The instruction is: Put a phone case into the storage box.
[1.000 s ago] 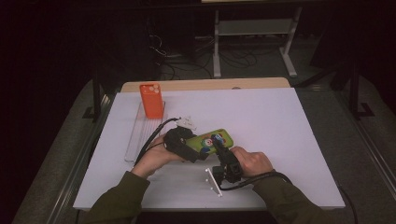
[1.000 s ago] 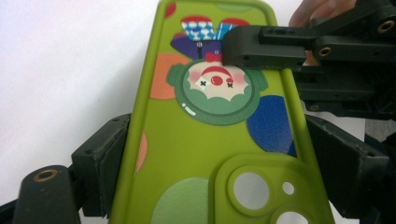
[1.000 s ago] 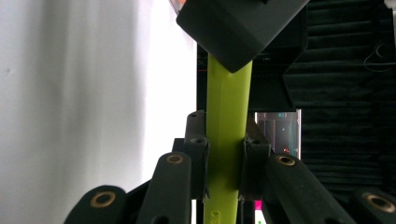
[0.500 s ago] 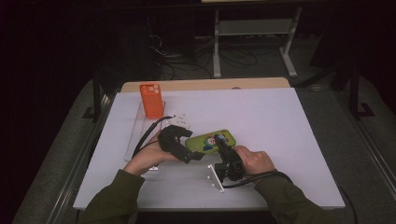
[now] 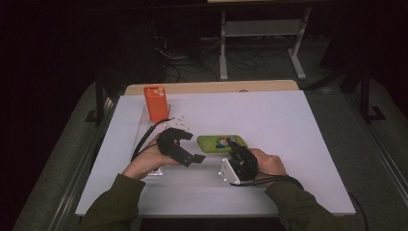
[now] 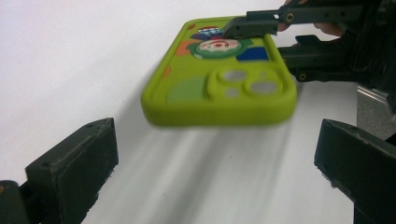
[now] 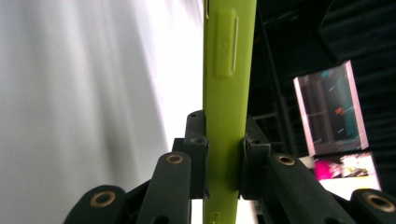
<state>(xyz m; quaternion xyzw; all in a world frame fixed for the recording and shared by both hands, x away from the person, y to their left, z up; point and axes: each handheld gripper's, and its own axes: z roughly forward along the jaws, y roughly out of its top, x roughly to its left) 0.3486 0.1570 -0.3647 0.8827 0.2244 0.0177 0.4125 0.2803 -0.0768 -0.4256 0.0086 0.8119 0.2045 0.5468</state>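
Observation:
A lime-green phone case [image 5: 217,142] with cartoon art lies camera-side up, low over the white table [image 5: 288,120]. My right gripper [image 5: 236,147] is shut on its right end. In the right gripper view the pads [image 7: 198,154] clamp the case's thin edge [image 7: 229,70]. My left gripper [image 5: 192,147] sits just left of the case, and its jaws have just been opening. In the left gripper view its fingers [image 6: 74,168] stand wide apart with nothing between them. The case [image 6: 219,79] lies ahead of them, with the right gripper [image 6: 261,39] at its far end.
An orange phone case [image 5: 156,102] stands upright in a clear holder [image 5: 144,139] at the table's back left, with small white pieces [image 5: 176,120] beside it. The table's wooden back edge [image 5: 216,87] has cables and a metal stand behind it.
The left gripper has let go of the green case's left end, opened wide and drawn back a little to the left. The right gripper has kept its grip and stayed put.

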